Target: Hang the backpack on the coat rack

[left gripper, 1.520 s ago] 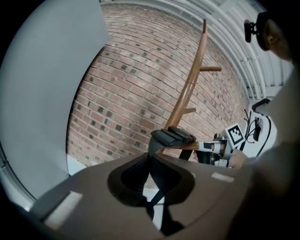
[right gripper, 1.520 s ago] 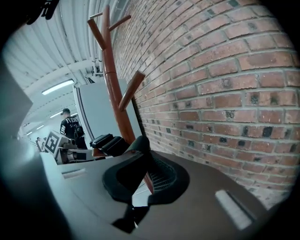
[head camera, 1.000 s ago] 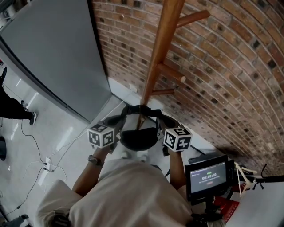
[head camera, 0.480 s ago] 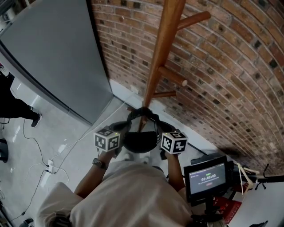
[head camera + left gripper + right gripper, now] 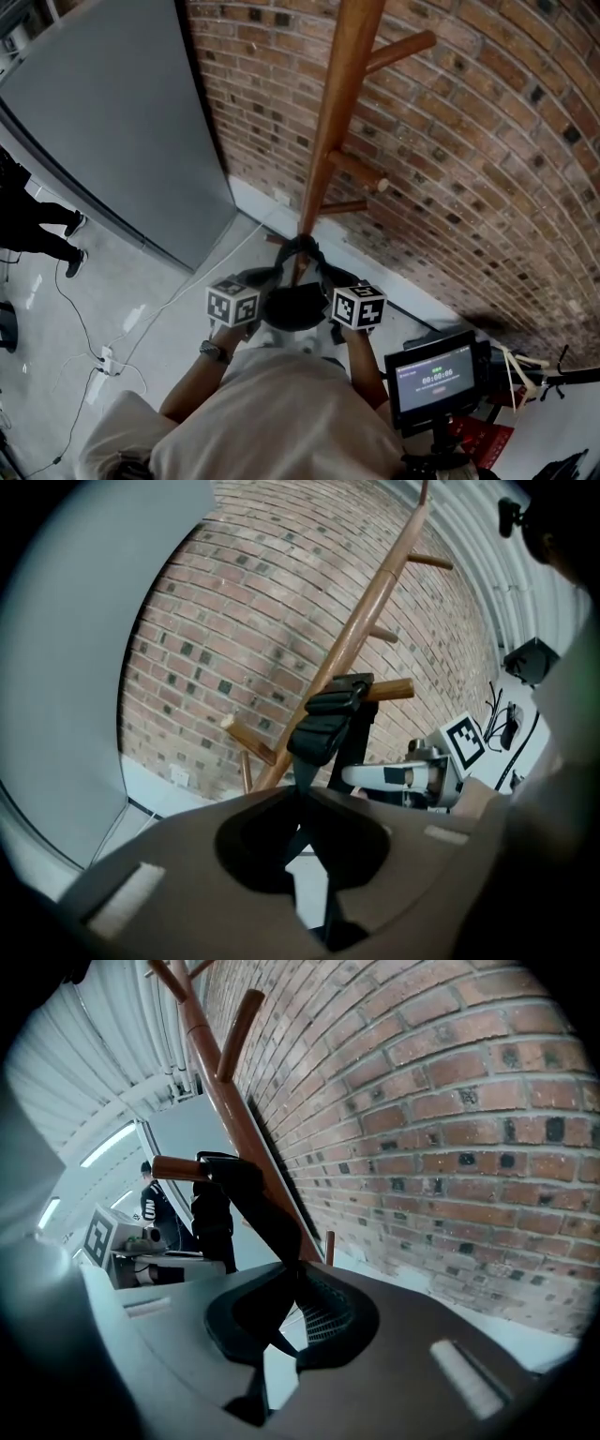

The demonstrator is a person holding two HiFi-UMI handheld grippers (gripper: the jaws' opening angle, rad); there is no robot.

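Observation:
The wooden coat rack [image 5: 330,141] stands against the brick wall, its pegs pointing right. The black backpack [image 5: 292,307] hangs low in front of me between the two marker cubes. Its padded top strap [image 5: 330,719] lies looped over a low peg [image 5: 392,688]. My left gripper [image 5: 302,795] is shut on the strap's webbing just below the padding. In the right gripper view my right gripper [image 5: 295,1275] is shut on the same black strap [image 5: 253,1199], which runs up over the peg [image 5: 176,1168]. The bag's body is hidden in both gripper views.
A grey panel [image 5: 112,122] stands to the left of the rack. A person's legs [image 5: 37,225] show at the far left, and cables with a plug strip [image 5: 105,356] lie on the white floor. A monitor on a stand [image 5: 433,375] is at the lower right.
Both grippers have sunk and come closer together, nearer the pole. The strap loop has narrowed and settled lower against the rack.

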